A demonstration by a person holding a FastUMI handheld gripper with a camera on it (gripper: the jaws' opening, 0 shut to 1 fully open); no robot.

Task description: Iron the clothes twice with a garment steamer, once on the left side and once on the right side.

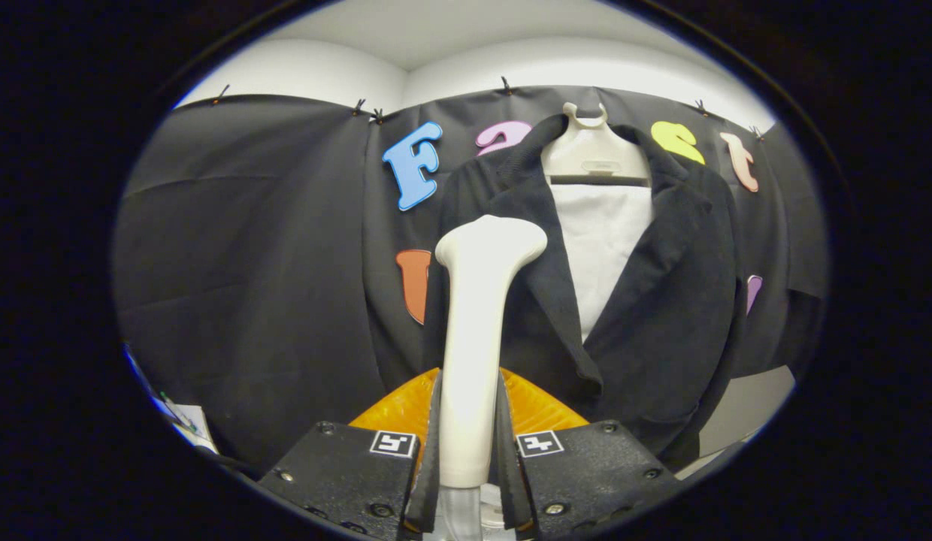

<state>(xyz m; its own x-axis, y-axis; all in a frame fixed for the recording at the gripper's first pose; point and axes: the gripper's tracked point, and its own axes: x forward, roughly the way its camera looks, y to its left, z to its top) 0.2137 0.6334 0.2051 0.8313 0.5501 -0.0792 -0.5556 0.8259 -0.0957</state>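
Both fingers [434,443] of our gripper [470,443] clamp the steamer [477,330] by its handle, head upright just before the jacket's [661,300] left front panel. We judge the ironing barely begun: no pass shows as done, both sides remain. Behind hangs a hanger [592,154]; no readable writing on steamer or jacket.

Gripper [470,451] fingers clamped the garment steamer [477,330] handle between them, head rising straight ahead. Jacket [661,300] hung on a hanger [594,154] just beyond, shirt [597,248] inside it, slightly right of the steamer head. Booth wall [248,263] sat behind.
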